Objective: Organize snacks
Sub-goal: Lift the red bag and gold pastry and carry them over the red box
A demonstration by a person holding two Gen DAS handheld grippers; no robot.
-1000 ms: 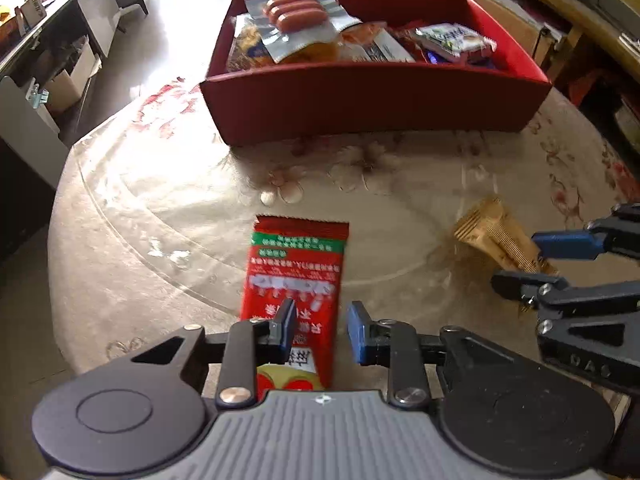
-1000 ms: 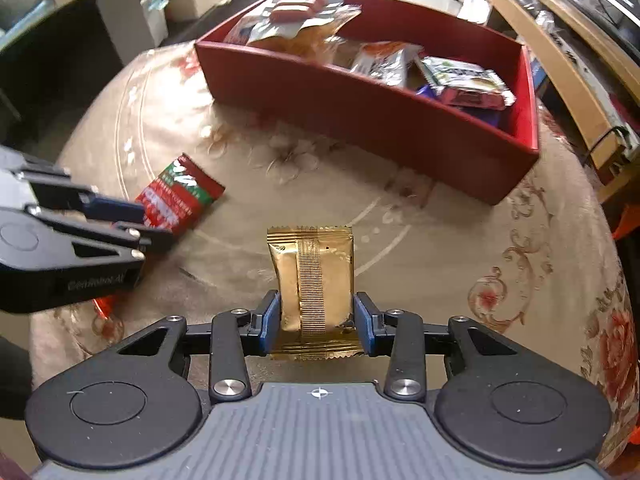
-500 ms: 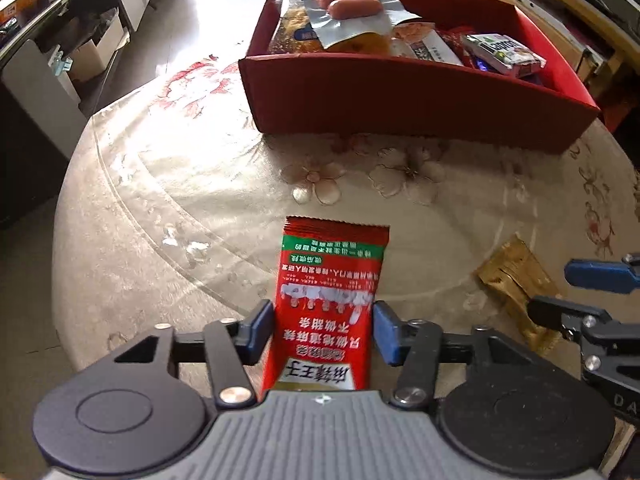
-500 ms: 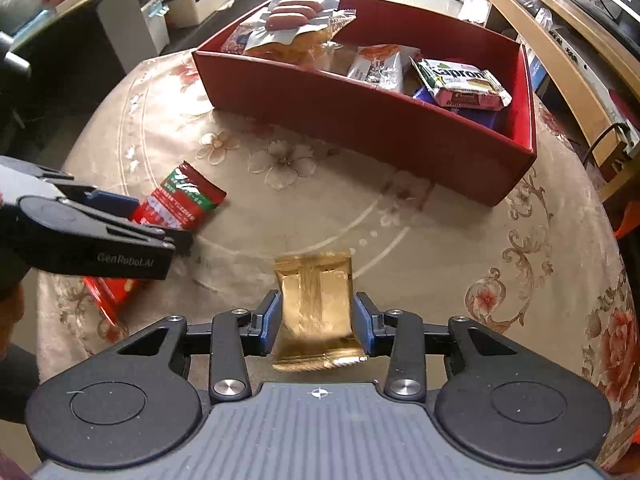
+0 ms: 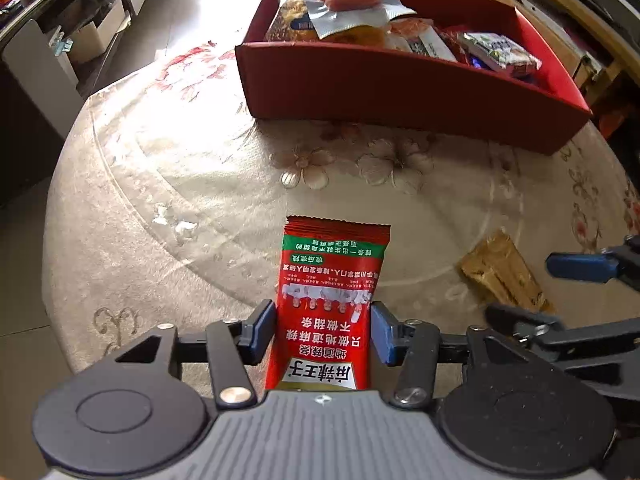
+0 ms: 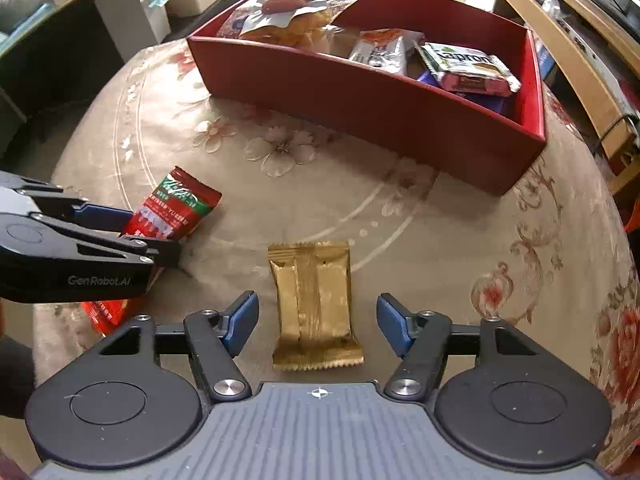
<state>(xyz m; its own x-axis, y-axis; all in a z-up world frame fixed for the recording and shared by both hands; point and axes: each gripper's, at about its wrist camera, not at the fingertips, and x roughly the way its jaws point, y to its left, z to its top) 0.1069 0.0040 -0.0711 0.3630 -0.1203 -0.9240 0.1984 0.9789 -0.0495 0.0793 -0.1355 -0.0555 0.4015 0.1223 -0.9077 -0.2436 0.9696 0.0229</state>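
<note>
**Both claws astride packets on the table**

We find the left claw (image 5: 323,330) pointing steeply down with the red packet (image 5: 330,300) lying flat between its blue pads. The pads sit at the packet's edges; we cannot tell whether they press it. Its jaws have just been opening.

We find the right claw (image 6: 318,322) with jaws apart, having just opened, clear gaps either side of the gold packet (image 6: 314,304) lying flat between them. The red box (image 6: 360,92) of snacks stands well ahead of both claws on the table (image 6: 460,240).
</note>
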